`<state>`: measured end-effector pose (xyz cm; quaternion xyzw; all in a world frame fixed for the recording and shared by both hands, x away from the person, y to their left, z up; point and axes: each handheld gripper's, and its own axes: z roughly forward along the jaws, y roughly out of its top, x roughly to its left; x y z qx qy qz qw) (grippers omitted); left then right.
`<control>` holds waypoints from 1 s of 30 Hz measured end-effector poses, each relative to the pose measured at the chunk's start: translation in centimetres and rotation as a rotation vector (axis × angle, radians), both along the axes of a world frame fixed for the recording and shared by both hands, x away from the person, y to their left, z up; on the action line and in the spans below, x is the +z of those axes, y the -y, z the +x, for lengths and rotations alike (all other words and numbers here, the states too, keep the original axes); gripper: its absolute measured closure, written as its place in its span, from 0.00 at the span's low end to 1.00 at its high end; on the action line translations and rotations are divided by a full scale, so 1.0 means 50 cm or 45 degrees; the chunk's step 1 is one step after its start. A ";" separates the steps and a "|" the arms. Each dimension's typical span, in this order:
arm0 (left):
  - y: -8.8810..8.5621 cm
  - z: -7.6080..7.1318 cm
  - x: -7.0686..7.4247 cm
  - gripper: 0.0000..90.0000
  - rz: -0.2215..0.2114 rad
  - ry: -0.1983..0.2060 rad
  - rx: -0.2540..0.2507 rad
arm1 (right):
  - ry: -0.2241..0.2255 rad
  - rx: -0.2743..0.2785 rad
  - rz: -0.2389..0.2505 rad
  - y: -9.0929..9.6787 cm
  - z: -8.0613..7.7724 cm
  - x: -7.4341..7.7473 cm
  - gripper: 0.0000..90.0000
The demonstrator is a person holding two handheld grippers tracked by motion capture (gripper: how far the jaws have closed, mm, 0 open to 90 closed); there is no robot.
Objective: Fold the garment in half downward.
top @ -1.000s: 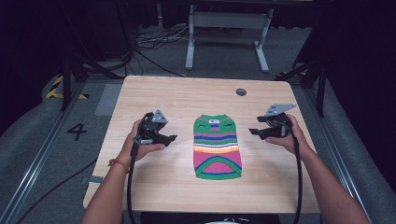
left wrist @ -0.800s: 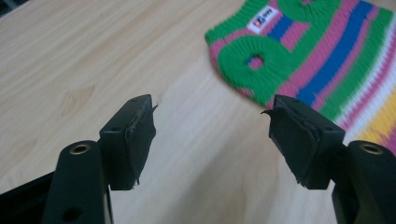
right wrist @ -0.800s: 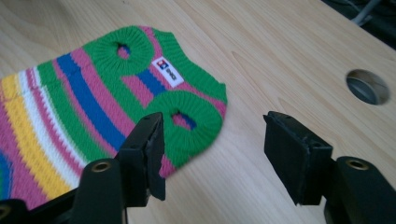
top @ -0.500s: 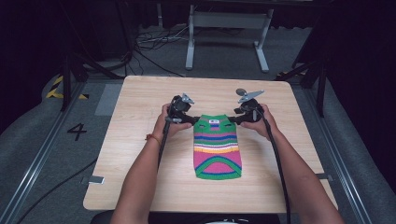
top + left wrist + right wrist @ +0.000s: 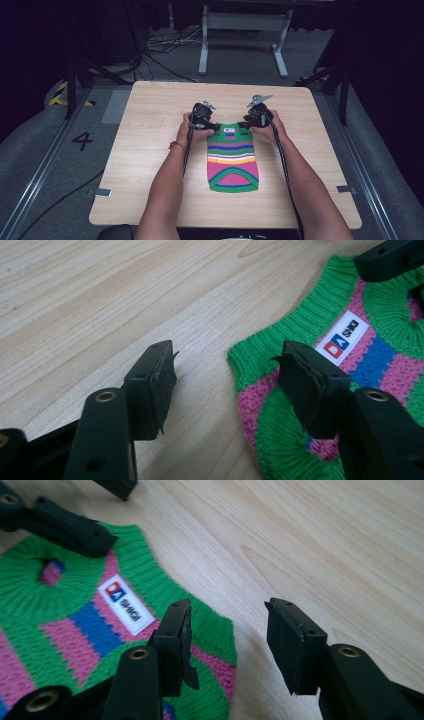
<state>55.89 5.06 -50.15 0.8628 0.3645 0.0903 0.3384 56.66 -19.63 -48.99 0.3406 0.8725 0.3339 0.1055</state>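
Striped knit sweater (image 5: 232, 159) flat on woodgrain table (image 5: 150, 150). Left gripper (image 5: 225, 372) and right gripper (image 5: 227, 630) closing, part-open, each straddling a ribbed top corner, gripping nothing.

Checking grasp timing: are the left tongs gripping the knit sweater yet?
Apart. In the left gripper view the left tongs stand open astride the corner of the knit sweater, with bare table showing between the pads; jaws have been closing, no pinch yet.
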 end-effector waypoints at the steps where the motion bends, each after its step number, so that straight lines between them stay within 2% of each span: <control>1: 0.000 0.000 0.000 0.43 0.000 0.000 0.000 | 0.000 0.000 0.000 0.000 0.000 0.000 0.59; 2: 0.002 0.001 0.000 0.43 0.006 0.001 -0.003 | -0.027 -0.019 -0.020 -0.003 0.005 -0.008 0.59; 3: 0.002 0.001 0.000 0.43 0.006 0.001 -0.003 | -0.027 -0.019 -0.020 -0.003 0.005 -0.008 0.59; 7: 0.009 0.002 0.000 0.43 0.022 0.011 0.003 | -0.061 -0.048 0.007 -0.001 0.009 -0.011 0.60; 11: 0.012 0.005 0.002 0.45 0.032 0.009 -0.029 | -0.093 -0.026 0.023 -0.001 0.005 -0.011 0.73; 12: 0.015 0.004 0.004 0.52 0.028 0.009 -0.053 | -0.102 -0.012 0.019 -0.004 0.003 -0.010 0.80; 15: 0.023 0.002 0.007 0.75 0.019 -0.015 -0.104 | -0.104 0.019 -0.002 -0.010 0.001 -0.006 0.87; 19: 0.028 0.001 0.009 0.87 0.022 -0.017 -0.113 | -0.109 0.016 0.003 -0.012 0.001 -0.005 0.92; 21: 0.035 0.001 0.015 0.89 0.060 0.005 -0.118 | -0.086 0.016 -0.009 -0.013 0.000 -0.002 0.94; 24: 0.046 0.003 0.030 0.92 0.082 0.052 -0.100 | -0.048 -0.001 -0.012 -0.012 0.003 0.009 0.94; 25: 0.049 0.004 0.037 0.92 0.087 0.068 -0.100 | -0.022 -0.003 0.000 -0.010 0.004 0.017 0.94; 27: 0.056 0.004 0.051 0.92 0.059 0.088 -0.099 | -0.002 -0.020 0.017 -0.007 0.006 0.029 0.94; 30: 0.067 0.005 0.074 0.92 0.087 0.142 -0.114 | 0.039 -0.026 0.007 -0.003 0.007 0.048 0.94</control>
